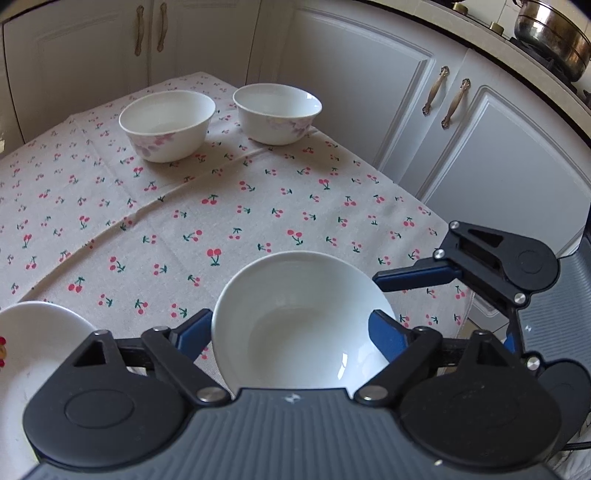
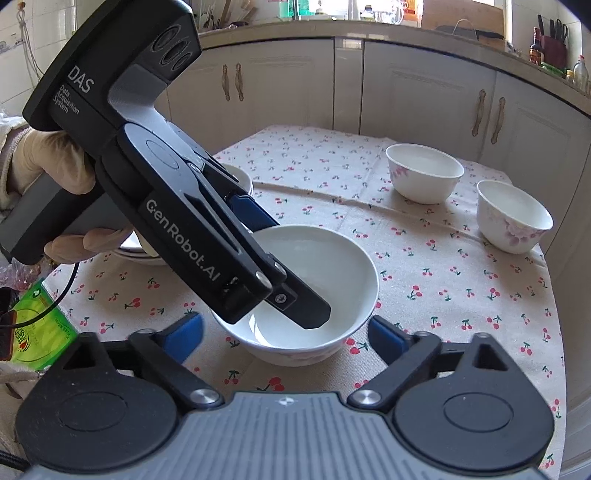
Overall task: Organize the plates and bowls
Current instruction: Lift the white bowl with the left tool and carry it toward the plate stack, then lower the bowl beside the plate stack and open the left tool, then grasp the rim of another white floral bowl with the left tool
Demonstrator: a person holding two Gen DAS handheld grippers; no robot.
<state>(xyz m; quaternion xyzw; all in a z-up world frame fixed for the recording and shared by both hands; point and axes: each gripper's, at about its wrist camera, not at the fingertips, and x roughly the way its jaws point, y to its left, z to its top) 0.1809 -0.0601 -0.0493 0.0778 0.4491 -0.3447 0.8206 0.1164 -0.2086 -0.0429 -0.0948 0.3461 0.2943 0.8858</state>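
A plain white bowl point(image 1: 299, 317) point(image 2: 314, 295) stands on the cherry-print tablecloth point(image 1: 221, 206) point(image 2: 443, 266). My left gripper point(image 1: 288, 332) is open, its blue fingers wide on either side of the bowl; in the right wrist view one left finger point(image 2: 306, 299) reaches into the bowl and the other sits by its far rim. My right gripper point(image 2: 286, 332) is open just in front of the same bowl; it shows in the left wrist view point(image 1: 413, 275) beside the bowl's right rim. Two flowered bowls point(image 1: 168, 123) point(image 1: 277, 110) stand at the far side.
Stacked white plates point(image 1: 33, 339) point(image 2: 140, 251) lie at the left of the table. White cabinets point(image 1: 369, 92) surround the table closely. A steel pot point(image 1: 550, 33) sits on the counter. A green bag point(image 2: 33, 325) lies beside the table's left edge.
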